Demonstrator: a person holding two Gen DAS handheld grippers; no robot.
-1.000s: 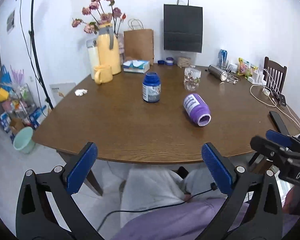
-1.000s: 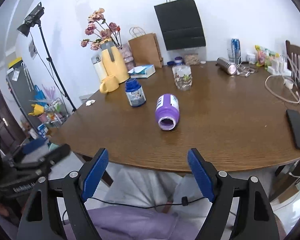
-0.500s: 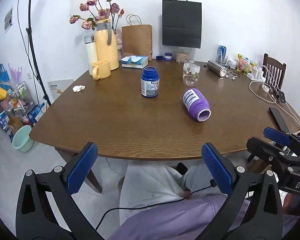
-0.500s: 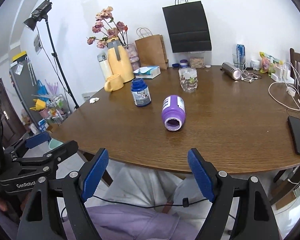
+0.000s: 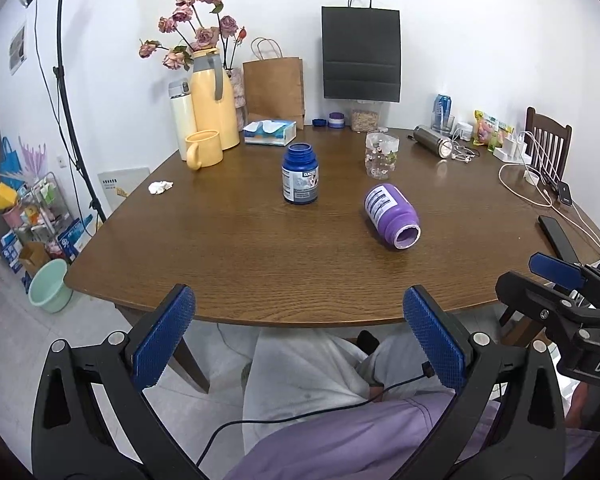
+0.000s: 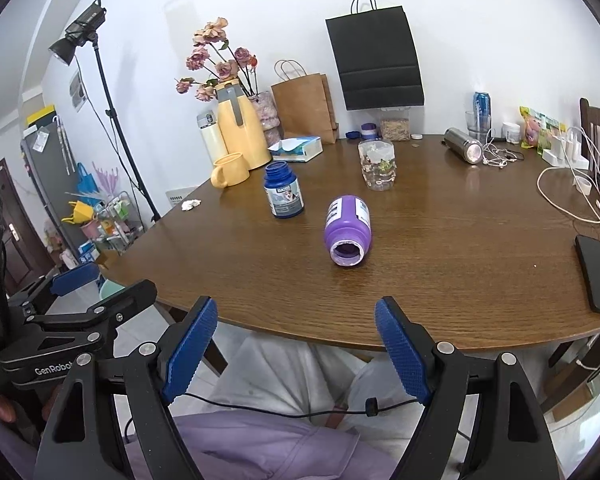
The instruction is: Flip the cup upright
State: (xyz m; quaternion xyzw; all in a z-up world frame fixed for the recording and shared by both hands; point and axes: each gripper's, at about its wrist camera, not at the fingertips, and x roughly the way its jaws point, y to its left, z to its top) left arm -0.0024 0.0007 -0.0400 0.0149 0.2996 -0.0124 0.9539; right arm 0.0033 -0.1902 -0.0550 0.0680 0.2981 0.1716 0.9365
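In the left wrist view, the left tool point(image 5: 298, 336) fills the bottom of the frame with its two blue-padded fingers point(image 5: 162, 336) spread wide and nothing between them. They hang short of the near edge of the brown wooden table point(image 5: 220, 256), above the person's lap in pale trousers and a lilac top. The purple cup point(image 5: 391, 216) lies on its side right of centre, its open mouth turned toward the lower right of the frame and its labelled base toward the upper left. Left of it, well apart, a blue bottle point(image 5: 300, 174) stands upright. Above the cup, a clear glass jar point(image 5: 381, 155) stands upright. At the upper left of the table a yellow mug point(image 5: 202, 149) sits just beside a tall yellow flask point(image 5: 212, 110). The right tool point(image 5: 556, 280) shows at the right edge, side-on.

In the right wrist view, the right tool point(image 6: 296, 346) sits at the bottom centre, fingers wide apart and empty, also short of the table point(image 6: 460, 264) edge. The purple cup point(image 6: 348, 230) lies at the centre of the frame, directly above the gap between the fingers, mouth facing the camera. The blue bottle point(image 6: 283, 190) stands to its upper left, the glass jar point(image 6: 377, 164) above it. A black phone point(image 6: 596, 276) lies flat at the right edge. The left tool point(image 6: 100, 292) shows at the lower left.
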